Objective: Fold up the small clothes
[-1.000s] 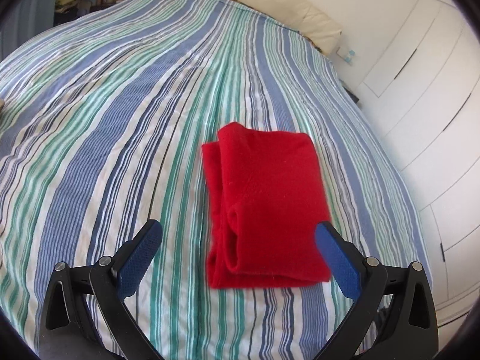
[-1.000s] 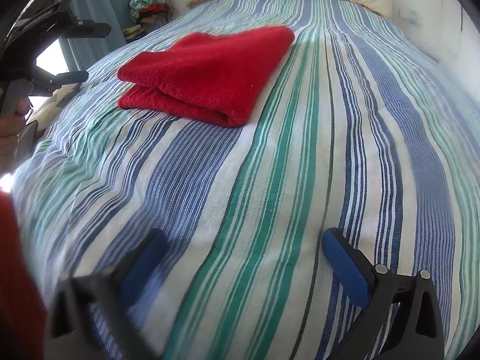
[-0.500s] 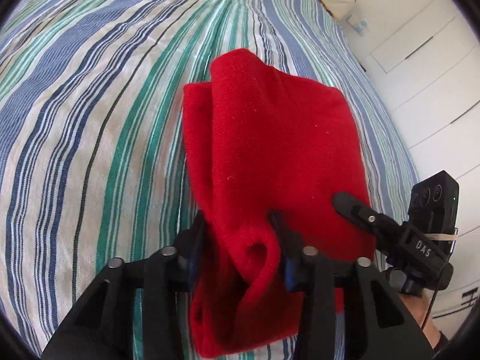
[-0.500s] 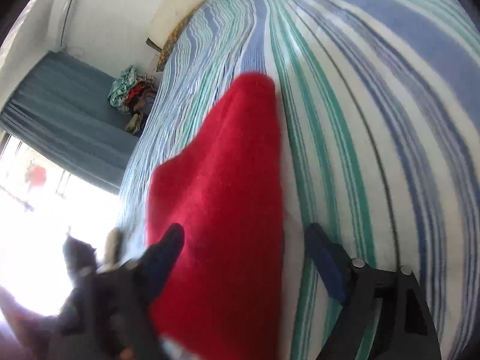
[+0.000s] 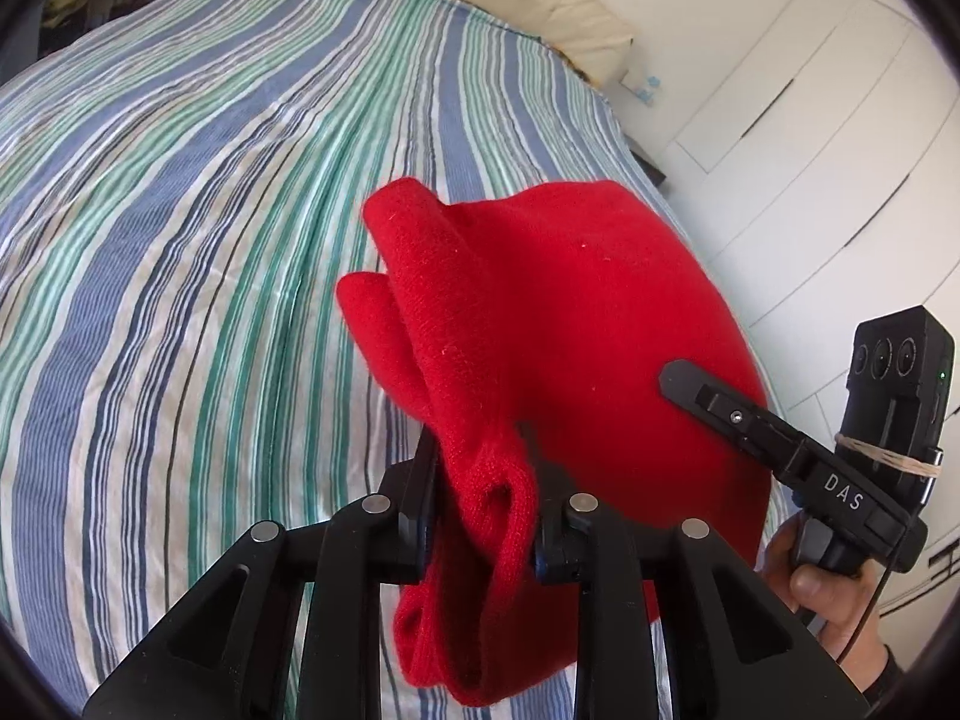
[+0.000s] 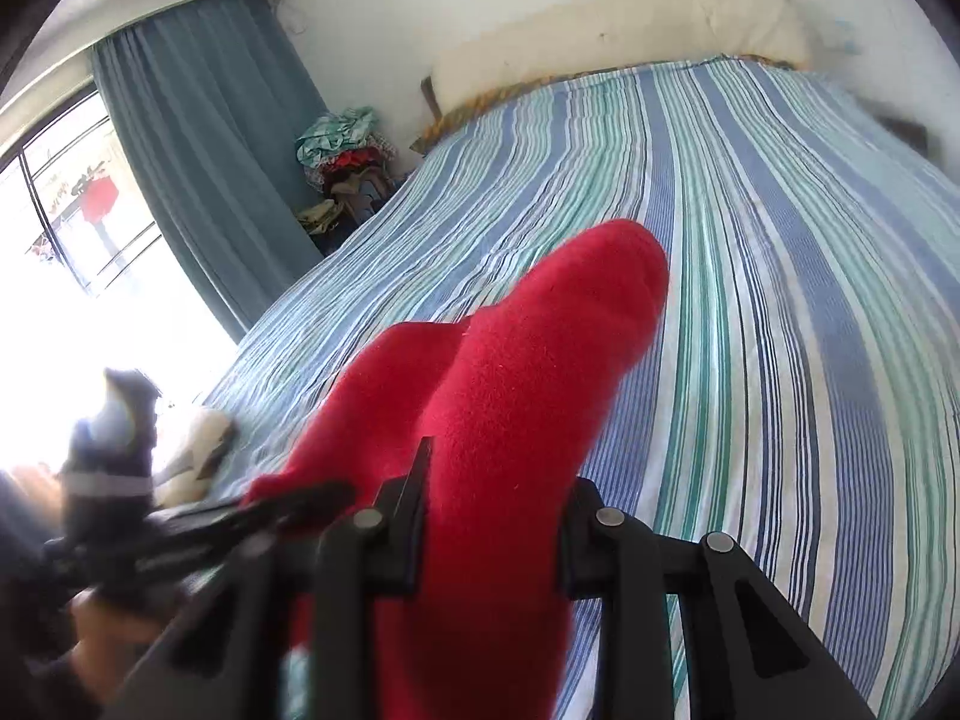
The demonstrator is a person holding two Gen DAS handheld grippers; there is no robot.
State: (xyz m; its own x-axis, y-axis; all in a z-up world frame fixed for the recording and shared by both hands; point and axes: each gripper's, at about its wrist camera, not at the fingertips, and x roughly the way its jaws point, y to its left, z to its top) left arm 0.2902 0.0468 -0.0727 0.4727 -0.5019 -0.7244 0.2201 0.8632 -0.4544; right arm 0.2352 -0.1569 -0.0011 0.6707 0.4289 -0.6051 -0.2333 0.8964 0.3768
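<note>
Red garment (image 5: 558, 324) (folded) on striped bed (image 5: 198, 192)

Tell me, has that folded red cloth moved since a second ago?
Yes. The red cloth lay flat on the striped bedspread; now both grippers pinch its near edge and lift that end off the bed.

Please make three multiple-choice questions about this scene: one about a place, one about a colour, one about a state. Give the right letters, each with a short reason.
1. Where is the white wardrobe?
A. right of the bed in the left wrist view
B. on the bed
C. behind the curtain

2. What colour is the folded garment?
A. blue
B. red
C. white

3. How is the left gripper?
A. open above the bed
B. shut on nothing
C. shut on the garment

Answers:
1 A, the white wardrobe stands right of the striped bed.
2 B, the folded garment is red.
3 C, the left gripper pinches its edge.
</note>
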